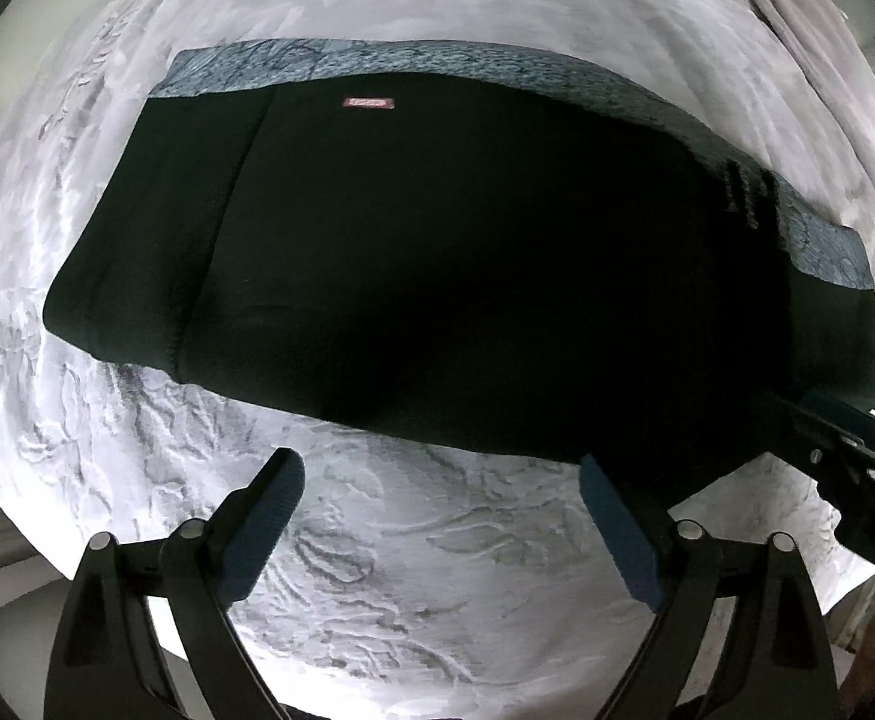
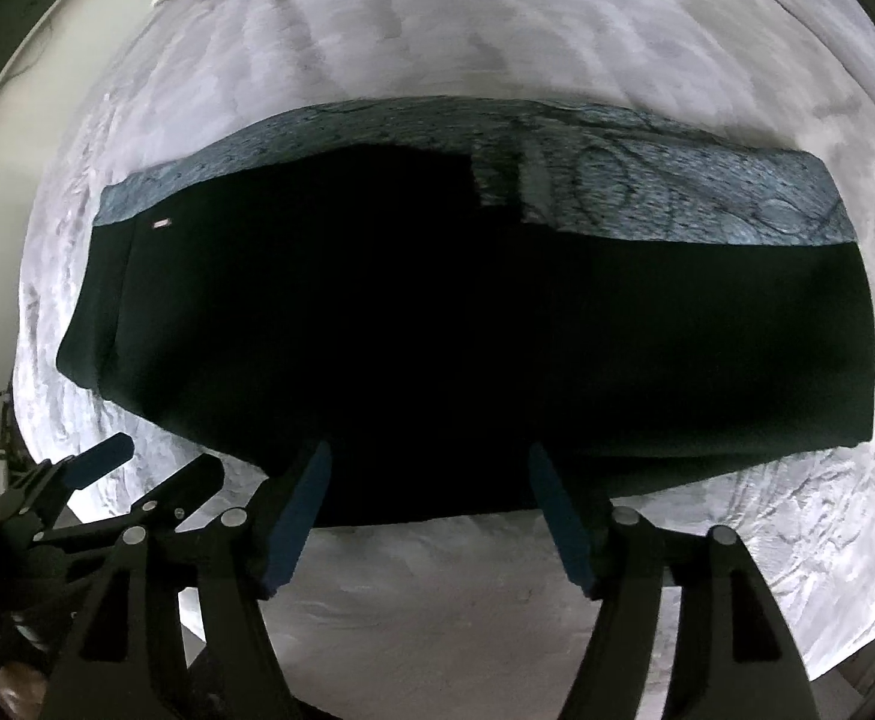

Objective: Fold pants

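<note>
Item one, the left hand-held gripper (image 1: 440,525): we are holding it with its fingers spread wide and nothing between them, just short of the near edge of the pants, over bare cover. Its blue pads (image 1: 272,516) are pointing at the hem line, which we judge suits a pinch on that edge.

Item two, the right hand-held gripper (image 2: 428,510): we are likewise keeping it spread and empty, its fingertips reaching the near dark edge. Whether they are touching the cloth, we cannot tell.

Item three, the pants (image 1: 437,252): dark, lying flat and crosswise on the bed, apparently folded lengthwise already, with a small pink label (image 1: 369,102) near the far edge. A grey-blue patterned cloth (image 2: 647,192) is showing along the far side; whether it is lining or a separate piece we cannot say.

Item four, the bed cover (image 1: 377,570): pale, embossed, carrying everything.
</note>
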### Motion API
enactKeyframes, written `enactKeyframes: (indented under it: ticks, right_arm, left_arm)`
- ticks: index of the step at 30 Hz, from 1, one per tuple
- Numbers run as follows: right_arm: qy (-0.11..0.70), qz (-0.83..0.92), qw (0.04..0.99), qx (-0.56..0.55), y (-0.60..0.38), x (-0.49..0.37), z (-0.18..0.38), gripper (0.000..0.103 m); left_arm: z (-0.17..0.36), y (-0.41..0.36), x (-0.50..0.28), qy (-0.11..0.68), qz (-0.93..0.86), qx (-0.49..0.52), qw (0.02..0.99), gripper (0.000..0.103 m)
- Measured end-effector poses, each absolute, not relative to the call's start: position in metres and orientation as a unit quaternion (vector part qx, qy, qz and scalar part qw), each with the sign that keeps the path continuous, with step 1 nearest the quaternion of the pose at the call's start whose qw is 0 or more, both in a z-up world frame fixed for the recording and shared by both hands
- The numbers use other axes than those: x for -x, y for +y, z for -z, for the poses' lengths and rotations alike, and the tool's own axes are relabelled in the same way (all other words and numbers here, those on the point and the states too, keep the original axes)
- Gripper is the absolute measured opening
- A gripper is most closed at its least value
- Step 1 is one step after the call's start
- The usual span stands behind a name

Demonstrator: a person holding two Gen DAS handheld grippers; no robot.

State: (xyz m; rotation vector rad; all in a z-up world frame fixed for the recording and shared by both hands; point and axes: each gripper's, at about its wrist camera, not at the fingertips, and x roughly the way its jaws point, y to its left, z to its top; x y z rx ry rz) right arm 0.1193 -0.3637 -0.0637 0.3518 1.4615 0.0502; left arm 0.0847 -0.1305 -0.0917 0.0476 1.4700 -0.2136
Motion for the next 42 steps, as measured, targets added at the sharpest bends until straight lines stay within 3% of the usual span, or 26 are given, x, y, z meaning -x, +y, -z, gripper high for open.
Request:
enactKeyframes:
  ticks: [21,32,42]
  right_arm:
    - [0.694,-0.041,0.706,-0.134,-0.324,-0.136,0.092,0.077]
    - [0.7,-0.038,0.702,-0.128,-0.313,-0.144,0.102,0.078]
    - [0.703,-0.042,0.698,-0.127,-0.312,-0.149,0.114,0.078]
  left_arm:
    - [0.1,-0.051,-0.104,0.673,0.062,0.018,0.736,0.103]
    - [0.104,0.0,-0.121,0.67,0.078,0.089,0.733,0.103]
    - [0.102,0.092,-0.148,0.619,0.105,0.272,0.729,0.102]
